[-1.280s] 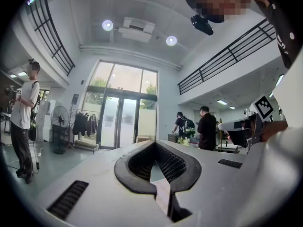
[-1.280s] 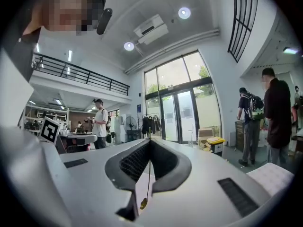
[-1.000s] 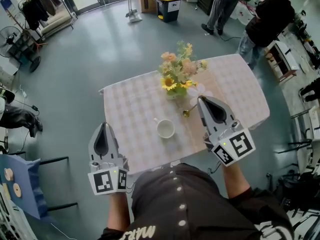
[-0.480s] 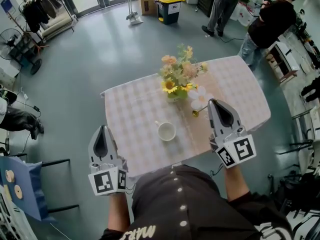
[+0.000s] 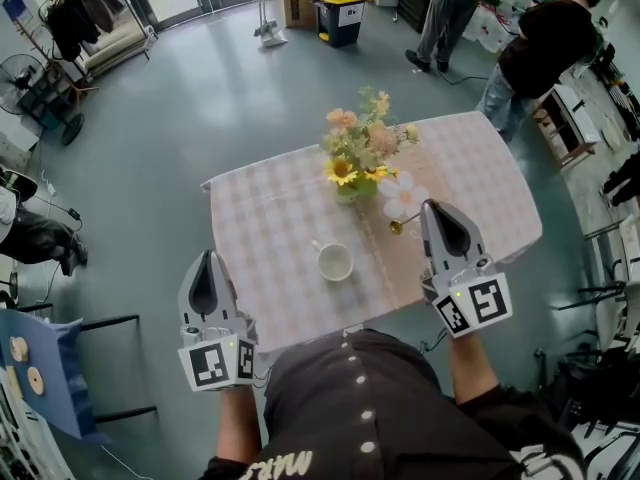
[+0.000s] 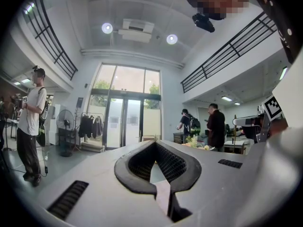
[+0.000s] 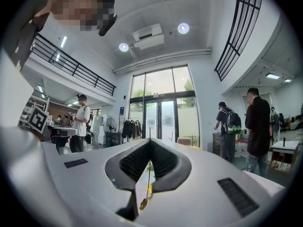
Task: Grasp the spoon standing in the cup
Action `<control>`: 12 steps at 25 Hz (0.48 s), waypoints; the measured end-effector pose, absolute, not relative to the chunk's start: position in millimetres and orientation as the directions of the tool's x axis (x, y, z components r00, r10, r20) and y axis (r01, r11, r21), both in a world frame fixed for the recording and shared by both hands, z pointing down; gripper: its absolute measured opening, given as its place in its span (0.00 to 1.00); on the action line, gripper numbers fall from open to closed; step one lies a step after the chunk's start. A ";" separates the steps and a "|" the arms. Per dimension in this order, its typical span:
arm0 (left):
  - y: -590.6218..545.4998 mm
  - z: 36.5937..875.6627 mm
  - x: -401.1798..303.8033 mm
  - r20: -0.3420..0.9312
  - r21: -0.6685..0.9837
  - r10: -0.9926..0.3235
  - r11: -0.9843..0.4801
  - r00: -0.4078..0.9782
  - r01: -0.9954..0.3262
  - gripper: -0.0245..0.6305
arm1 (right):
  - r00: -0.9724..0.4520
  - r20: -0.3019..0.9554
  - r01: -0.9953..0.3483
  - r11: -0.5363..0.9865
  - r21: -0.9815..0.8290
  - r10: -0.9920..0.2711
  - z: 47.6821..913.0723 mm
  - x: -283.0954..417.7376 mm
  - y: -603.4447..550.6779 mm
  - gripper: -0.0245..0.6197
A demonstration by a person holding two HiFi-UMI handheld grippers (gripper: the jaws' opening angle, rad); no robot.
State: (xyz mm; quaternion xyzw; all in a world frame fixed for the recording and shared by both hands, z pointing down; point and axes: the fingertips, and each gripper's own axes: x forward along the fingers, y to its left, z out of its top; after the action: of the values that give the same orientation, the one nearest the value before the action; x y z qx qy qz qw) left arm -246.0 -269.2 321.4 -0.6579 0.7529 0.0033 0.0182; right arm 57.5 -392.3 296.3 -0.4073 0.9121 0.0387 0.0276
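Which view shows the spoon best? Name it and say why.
The head view: the gold spoon sticks out from the right hand-held gripper, over the table, clear of the cup. The right gripper view shows only a thin gold sliver pinched between shut jaws. The left gripper view shows none of it.

spoon (image 5: 398,227): gold, aloft (out of cup) | cup (image 5: 334,262): white, upright, empty

right claw (image 5: 432,208): grips spoon (image 5: 399,227) | cup (image 5: 334,262): on table (image 5: 260,218) | left claw (image 5: 205,259): off table
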 end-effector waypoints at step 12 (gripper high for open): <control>-263.8 322.2 -247.1 -0.030 -0.020 -0.990 0.137 -0.136 -0.990 0.06 | -0.662 -0.085 -0.749 0.662 0.039 -0.744 295.4 59.1 -393.6 0.04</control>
State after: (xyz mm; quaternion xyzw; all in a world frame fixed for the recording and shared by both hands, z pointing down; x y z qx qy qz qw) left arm -247.1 -263.8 322.2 -0.6570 0.7537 0.0024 0.0177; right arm 59.1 -393.6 295.4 -0.4097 0.9110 0.0353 0.0309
